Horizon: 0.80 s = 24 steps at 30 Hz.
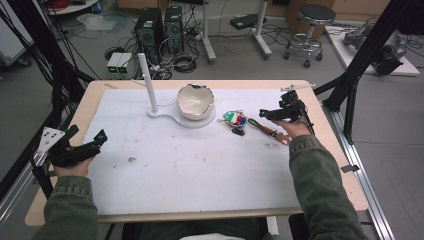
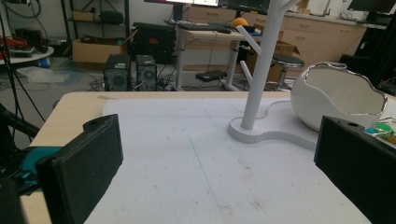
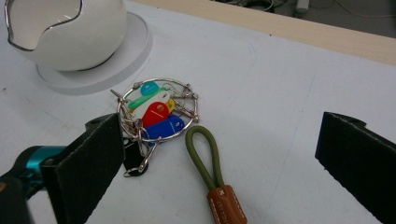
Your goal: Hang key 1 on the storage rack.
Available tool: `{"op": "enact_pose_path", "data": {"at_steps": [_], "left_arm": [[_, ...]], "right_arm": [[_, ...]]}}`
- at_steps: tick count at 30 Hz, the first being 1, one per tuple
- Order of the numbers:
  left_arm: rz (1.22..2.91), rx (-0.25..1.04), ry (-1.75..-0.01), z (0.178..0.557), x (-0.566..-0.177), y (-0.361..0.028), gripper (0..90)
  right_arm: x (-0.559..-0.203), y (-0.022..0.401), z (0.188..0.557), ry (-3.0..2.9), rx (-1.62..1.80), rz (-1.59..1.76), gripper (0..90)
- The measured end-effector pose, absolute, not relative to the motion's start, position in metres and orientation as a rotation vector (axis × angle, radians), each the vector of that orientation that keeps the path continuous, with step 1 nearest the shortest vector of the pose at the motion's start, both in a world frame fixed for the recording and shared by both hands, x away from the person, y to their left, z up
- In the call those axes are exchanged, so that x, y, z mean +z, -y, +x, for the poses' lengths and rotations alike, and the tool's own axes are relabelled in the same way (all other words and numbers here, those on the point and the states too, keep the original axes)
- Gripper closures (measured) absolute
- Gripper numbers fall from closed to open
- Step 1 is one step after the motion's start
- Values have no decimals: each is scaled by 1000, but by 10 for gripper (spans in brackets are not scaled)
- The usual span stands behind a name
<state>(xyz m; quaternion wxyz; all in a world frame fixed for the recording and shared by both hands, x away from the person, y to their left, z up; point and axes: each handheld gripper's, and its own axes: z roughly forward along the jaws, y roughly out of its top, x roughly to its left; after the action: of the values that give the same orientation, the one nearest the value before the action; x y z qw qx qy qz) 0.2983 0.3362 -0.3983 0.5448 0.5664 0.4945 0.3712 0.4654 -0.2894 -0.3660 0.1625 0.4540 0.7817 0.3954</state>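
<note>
Overhead: my right claw point(image 1: 263, 114) hovers just right of the key ring point(image 1: 235, 119) beside the white bowl point(image 1: 195, 101); my left claw point(image 1: 101, 137) sits well apart at the tabletop point(image 1: 200, 165) edge. Left view: jaws apart, nothing between. Right view: jaws apart, key ring point(image 3: 156, 116) by one jaw, green strap point(image 3: 205, 156) between them.

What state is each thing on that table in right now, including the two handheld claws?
Left gripper: open, holding nothing, above the white mat.
Right gripper: open, over the key ring.
Key ring: lying flat with coloured tags, untouched.
Olive strap: lying flat beside the ring.
White bowl: upright on its stand, seemingly empty.
</note>
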Motion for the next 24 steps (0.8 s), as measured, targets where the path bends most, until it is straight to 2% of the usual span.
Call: {"op": "enact_pose_path", "data": {"at_steps": [22, 24], "left_arm": [[1346, 886, -1163, 298, -399, -336, 17], [1346, 891, -1158, 298, -399, -336, 17]], "right_arm": [[-399, 292, 492, -2412, 931, 1402, 6], [-401, 294, 493, -2424, 897, 1413, 52]]}}
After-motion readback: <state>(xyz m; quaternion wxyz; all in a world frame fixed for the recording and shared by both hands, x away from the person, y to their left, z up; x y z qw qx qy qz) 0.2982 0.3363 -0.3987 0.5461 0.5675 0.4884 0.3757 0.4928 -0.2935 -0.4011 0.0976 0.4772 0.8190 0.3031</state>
